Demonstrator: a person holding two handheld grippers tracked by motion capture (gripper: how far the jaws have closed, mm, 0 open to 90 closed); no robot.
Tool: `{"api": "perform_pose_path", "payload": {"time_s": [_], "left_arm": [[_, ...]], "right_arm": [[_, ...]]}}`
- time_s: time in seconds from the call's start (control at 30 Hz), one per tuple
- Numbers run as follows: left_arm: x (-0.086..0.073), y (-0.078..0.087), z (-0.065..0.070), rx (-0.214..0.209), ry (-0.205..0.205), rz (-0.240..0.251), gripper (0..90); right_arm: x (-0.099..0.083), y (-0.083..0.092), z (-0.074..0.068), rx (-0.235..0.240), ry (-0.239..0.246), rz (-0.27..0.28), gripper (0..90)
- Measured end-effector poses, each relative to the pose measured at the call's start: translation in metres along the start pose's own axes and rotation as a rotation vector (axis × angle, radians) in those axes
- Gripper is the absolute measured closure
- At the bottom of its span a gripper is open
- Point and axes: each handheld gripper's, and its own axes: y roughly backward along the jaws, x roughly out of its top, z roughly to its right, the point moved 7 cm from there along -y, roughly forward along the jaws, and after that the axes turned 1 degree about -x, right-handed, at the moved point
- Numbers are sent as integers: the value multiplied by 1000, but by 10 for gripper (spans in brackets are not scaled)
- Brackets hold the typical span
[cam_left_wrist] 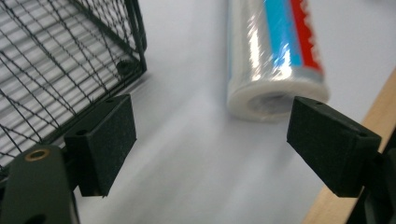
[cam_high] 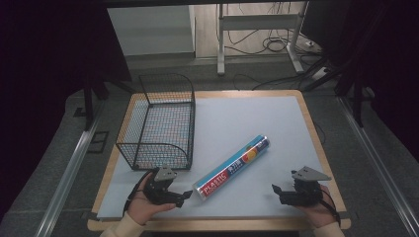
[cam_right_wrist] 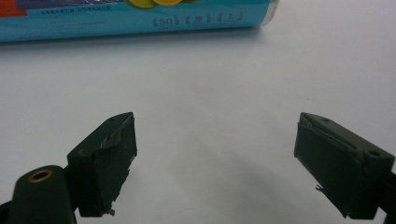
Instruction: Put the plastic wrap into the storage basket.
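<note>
Your fingers [cam_left_wrist: 105,144] on the left gripper [cam_high: 184,196] are spread wide with nothing between them, and the roll [cam_high: 232,168] lies just ahead, its near end almost at the tips. The roll rests slantwise on the mat [cam_high: 237,118], near end by the left gripper, far end pointing up toward the right; the basket [cam_high: 158,121] stands just to its left. The right gripper [cam_high: 275,190] is open too, empty, a little apart from the roll.

What could go wrong: the roll is round and shiny (plastic film, by its look), so if you pinch only the end with the left gripper it may slip or swing down. Closing off-centre could push it rolling across the mat. The basket corner sits close beside your left jaws, so a wide swing may knock the wire.

Both hands rest low at the near edge, palms cupping the grippers, jaws aimed inward toward the roll.
</note>
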Motion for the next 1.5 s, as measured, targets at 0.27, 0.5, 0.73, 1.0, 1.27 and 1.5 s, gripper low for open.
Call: {"api": "perform_pose_path", "payload": {"time_s": [0.27,0.5,0.73,1.0,1.27,1.5], "left_arm": [[8,5,6,-8,2,-14,157],[16,9,10,-13,-9,0,156],[27,5,17,-17,-33,-3,157],[39,-4,27,-39,-50,-11,157],[44,-16,33,-41,-63,-37,160],[48,-25,37,-26,-74,-61,159]], "right_arm": [[0,1,2,-9,1,-1,135],[-1,1,3,-13,3,-7,135],[-2,-1,5,-17,2,-12,136],[-3,-1,4,-16,6,-12,136],[-3,-1,4,-15,9,-17,136],[-4,-2,3,-15,10,-19,136]]}}
